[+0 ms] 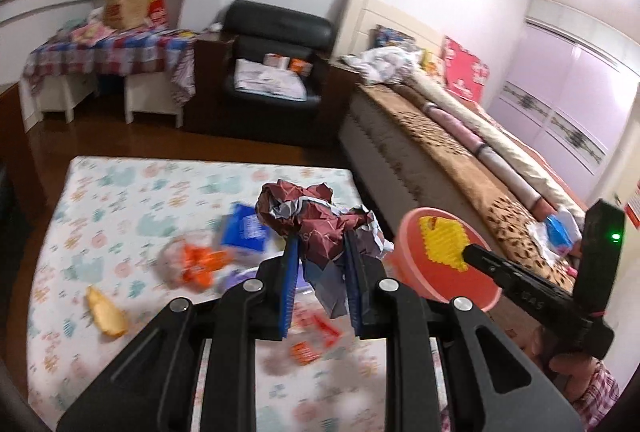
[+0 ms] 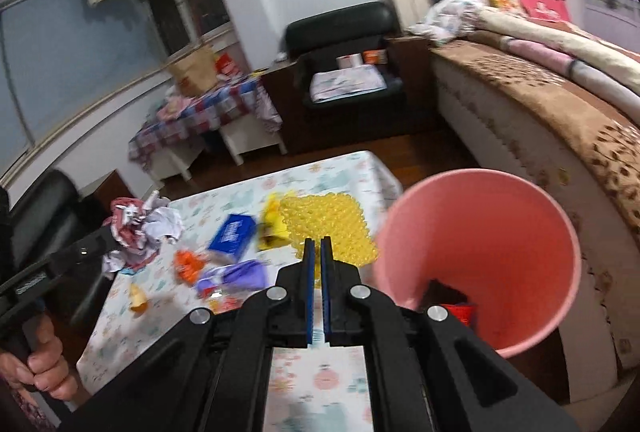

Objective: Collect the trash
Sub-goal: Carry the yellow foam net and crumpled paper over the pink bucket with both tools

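Observation:
My left gripper (image 1: 320, 252) is shut on a crumpled maroon and white paper wad (image 1: 312, 216), held above the table; the wad also shows in the right wrist view (image 2: 140, 228). My right gripper (image 2: 318, 248) is shut on a yellow bubble-wrap sheet (image 2: 332, 228), seen in the left wrist view (image 1: 444, 240) in front of the pink bin (image 1: 448, 272). The pink bin (image 2: 480, 252) stands at the table's right side with dark and red trash inside. On the patterned table (image 2: 140, 324) lie a blue packet (image 2: 234, 234), orange wrapper (image 2: 188, 264), purple wrapper (image 2: 236, 276) and a yellow scrap (image 2: 138, 298).
A bed (image 2: 560, 112) with a brown cover runs along the right. A black armchair (image 1: 276, 60) and a low table with a checked cloth (image 1: 108, 52) stand at the back. Dark wooden floor (image 1: 248, 148) lies between them and the table.

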Motion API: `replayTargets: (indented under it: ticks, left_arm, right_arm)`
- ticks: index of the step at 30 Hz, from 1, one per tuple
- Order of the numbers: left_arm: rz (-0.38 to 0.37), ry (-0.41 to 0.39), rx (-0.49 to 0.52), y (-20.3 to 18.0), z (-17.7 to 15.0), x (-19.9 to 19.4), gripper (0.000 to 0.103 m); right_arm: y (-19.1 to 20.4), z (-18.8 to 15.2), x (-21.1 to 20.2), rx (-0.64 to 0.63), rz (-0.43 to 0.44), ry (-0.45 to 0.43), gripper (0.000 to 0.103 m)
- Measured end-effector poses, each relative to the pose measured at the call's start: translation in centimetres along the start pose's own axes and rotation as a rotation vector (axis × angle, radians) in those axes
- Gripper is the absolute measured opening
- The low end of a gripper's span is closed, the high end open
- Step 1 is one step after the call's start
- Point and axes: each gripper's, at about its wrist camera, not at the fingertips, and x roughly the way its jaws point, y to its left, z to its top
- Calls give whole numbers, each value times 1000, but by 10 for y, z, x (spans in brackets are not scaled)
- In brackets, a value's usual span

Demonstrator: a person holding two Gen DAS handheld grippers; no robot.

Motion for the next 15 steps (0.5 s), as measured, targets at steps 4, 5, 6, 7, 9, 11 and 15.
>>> replayTargets:
  ticks: [4, 5, 6, 7, 9, 11, 15]
  left_arm:
    - [-58, 12, 45, -32, 5, 15, 21]
    - [-74, 19, 59, -42, 6, 20, 21]
    - [-81, 24, 68, -48, 6, 24, 21]
    - [-92, 29, 79, -56, 6, 30, 21]
    - [-112, 38, 99, -70, 5, 38, 21]
    - [-132, 49, 117, -83, 3, 49, 21]
    - [-162, 104, 135, -105, -4, 75, 21]
  right_arm:
    - [-28, -1, -4, 41, -52, 2, 3]
    - [-35, -1, -5, 50, -68, 3, 3]
    - [-41, -2, -5, 56, -79, 4, 3]
    - [-48, -3, -5, 68, -90, 8, 3]
    - [-62, -5, -4, 91, -104, 19, 3]
    - [-73, -7, -1, 103, -116, 30, 3]
    - [-92, -11, 3, 129, -125, 43, 3]
